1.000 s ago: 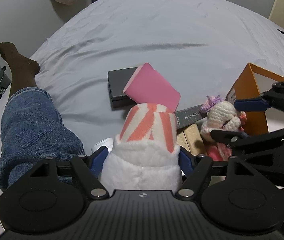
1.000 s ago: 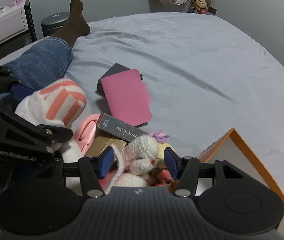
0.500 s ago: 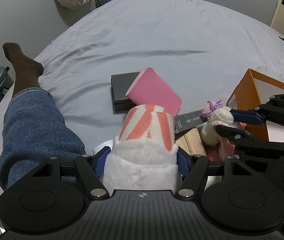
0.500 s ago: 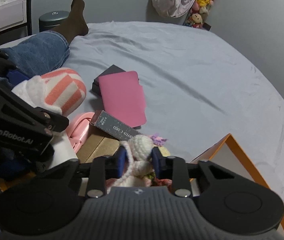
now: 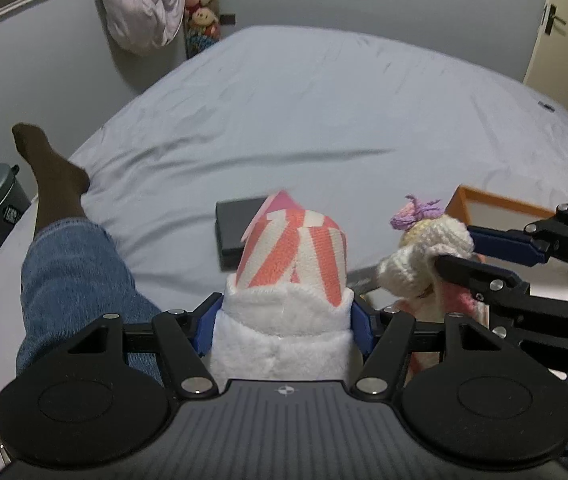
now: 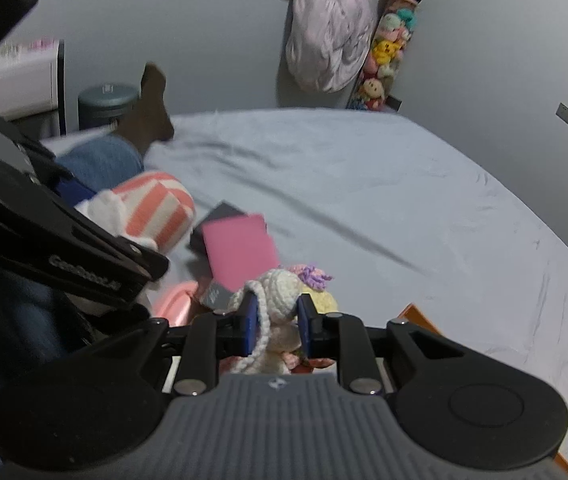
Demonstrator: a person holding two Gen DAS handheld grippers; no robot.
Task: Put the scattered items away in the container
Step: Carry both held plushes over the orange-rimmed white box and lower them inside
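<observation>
Both grippers loaded. Our left gripper (image 5: 285,320) has its jaws wide around the fluffy white base of an orange-and-white striped plush toy (image 5: 295,248), which stands up between them. Our right gripper (image 6: 274,322) has its jaws narrow, pinching the head of a cream crocheted doll with a purple yarn flower (image 6: 284,292). The orange-walled, white-lined cardboard box (image 5: 499,210) sits just past the right jaws, to their right side. We judge the doll goes in first: carry it over the rim, lower, then release. Soft bodies may snag on the wall.
</observation>
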